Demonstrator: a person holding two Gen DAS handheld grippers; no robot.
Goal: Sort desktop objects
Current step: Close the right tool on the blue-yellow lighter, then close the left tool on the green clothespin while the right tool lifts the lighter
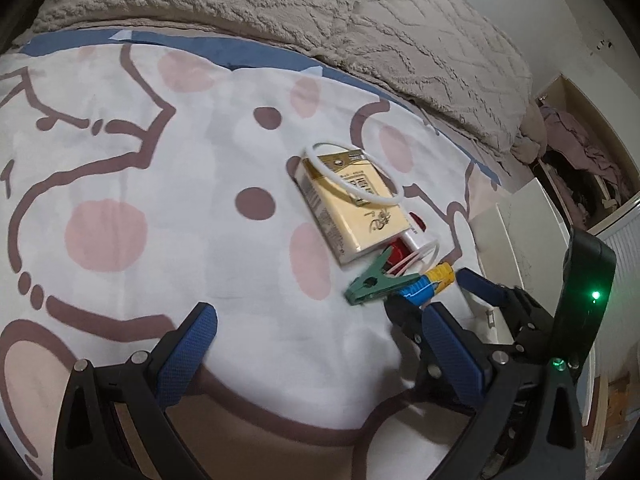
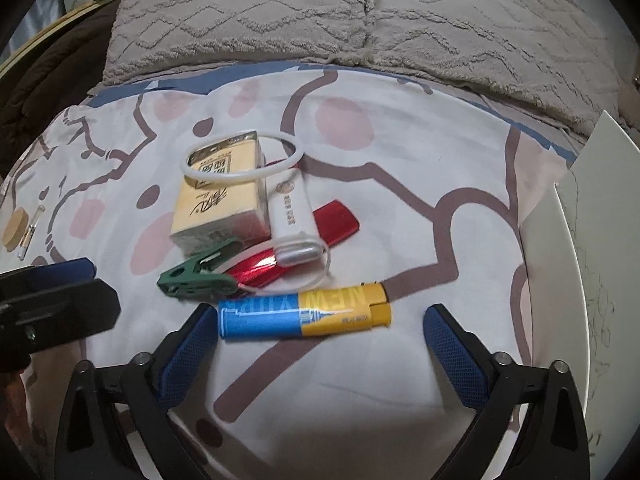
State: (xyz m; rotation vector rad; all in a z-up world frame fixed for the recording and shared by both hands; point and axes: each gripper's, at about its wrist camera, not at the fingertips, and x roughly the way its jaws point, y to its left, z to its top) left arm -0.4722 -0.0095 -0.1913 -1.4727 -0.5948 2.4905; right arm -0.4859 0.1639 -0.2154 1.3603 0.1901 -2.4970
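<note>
A blue and yellow lighter [image 2: 304, 316] lies crosswise on the printed bedsheet, between the fingertips of my right gripper [image 2: 320, 316]. The jaws stand open; the left pad is close to the lighter's blue end and the right pad is well clear. Just beyond lie a green clothes peg [image 2: 196, 276], a red flat piece [image 2: 332, 220], a white lighter [image 2: 292, 208] and a yellow cigarette pack [image 2: 224, 200] with a white ring [image 2: 240, 156] on it. My left gripper [image 1: 320, 316] is open over bare sheet, left of the peg [image 1: 372, 284] and the lighter [image 1: 424, 284].
A grey textured blanket [image 2: 360, 20] runs across the back. A white board [image 2: 560, 260] stands at the right edge of the sheet. A wooden lid [image 2: 16, 228] and a small glass vial [image 2: 32, 228] lie far left. A cluttered closet [image 1: 580, 160] shows at right.
</note>
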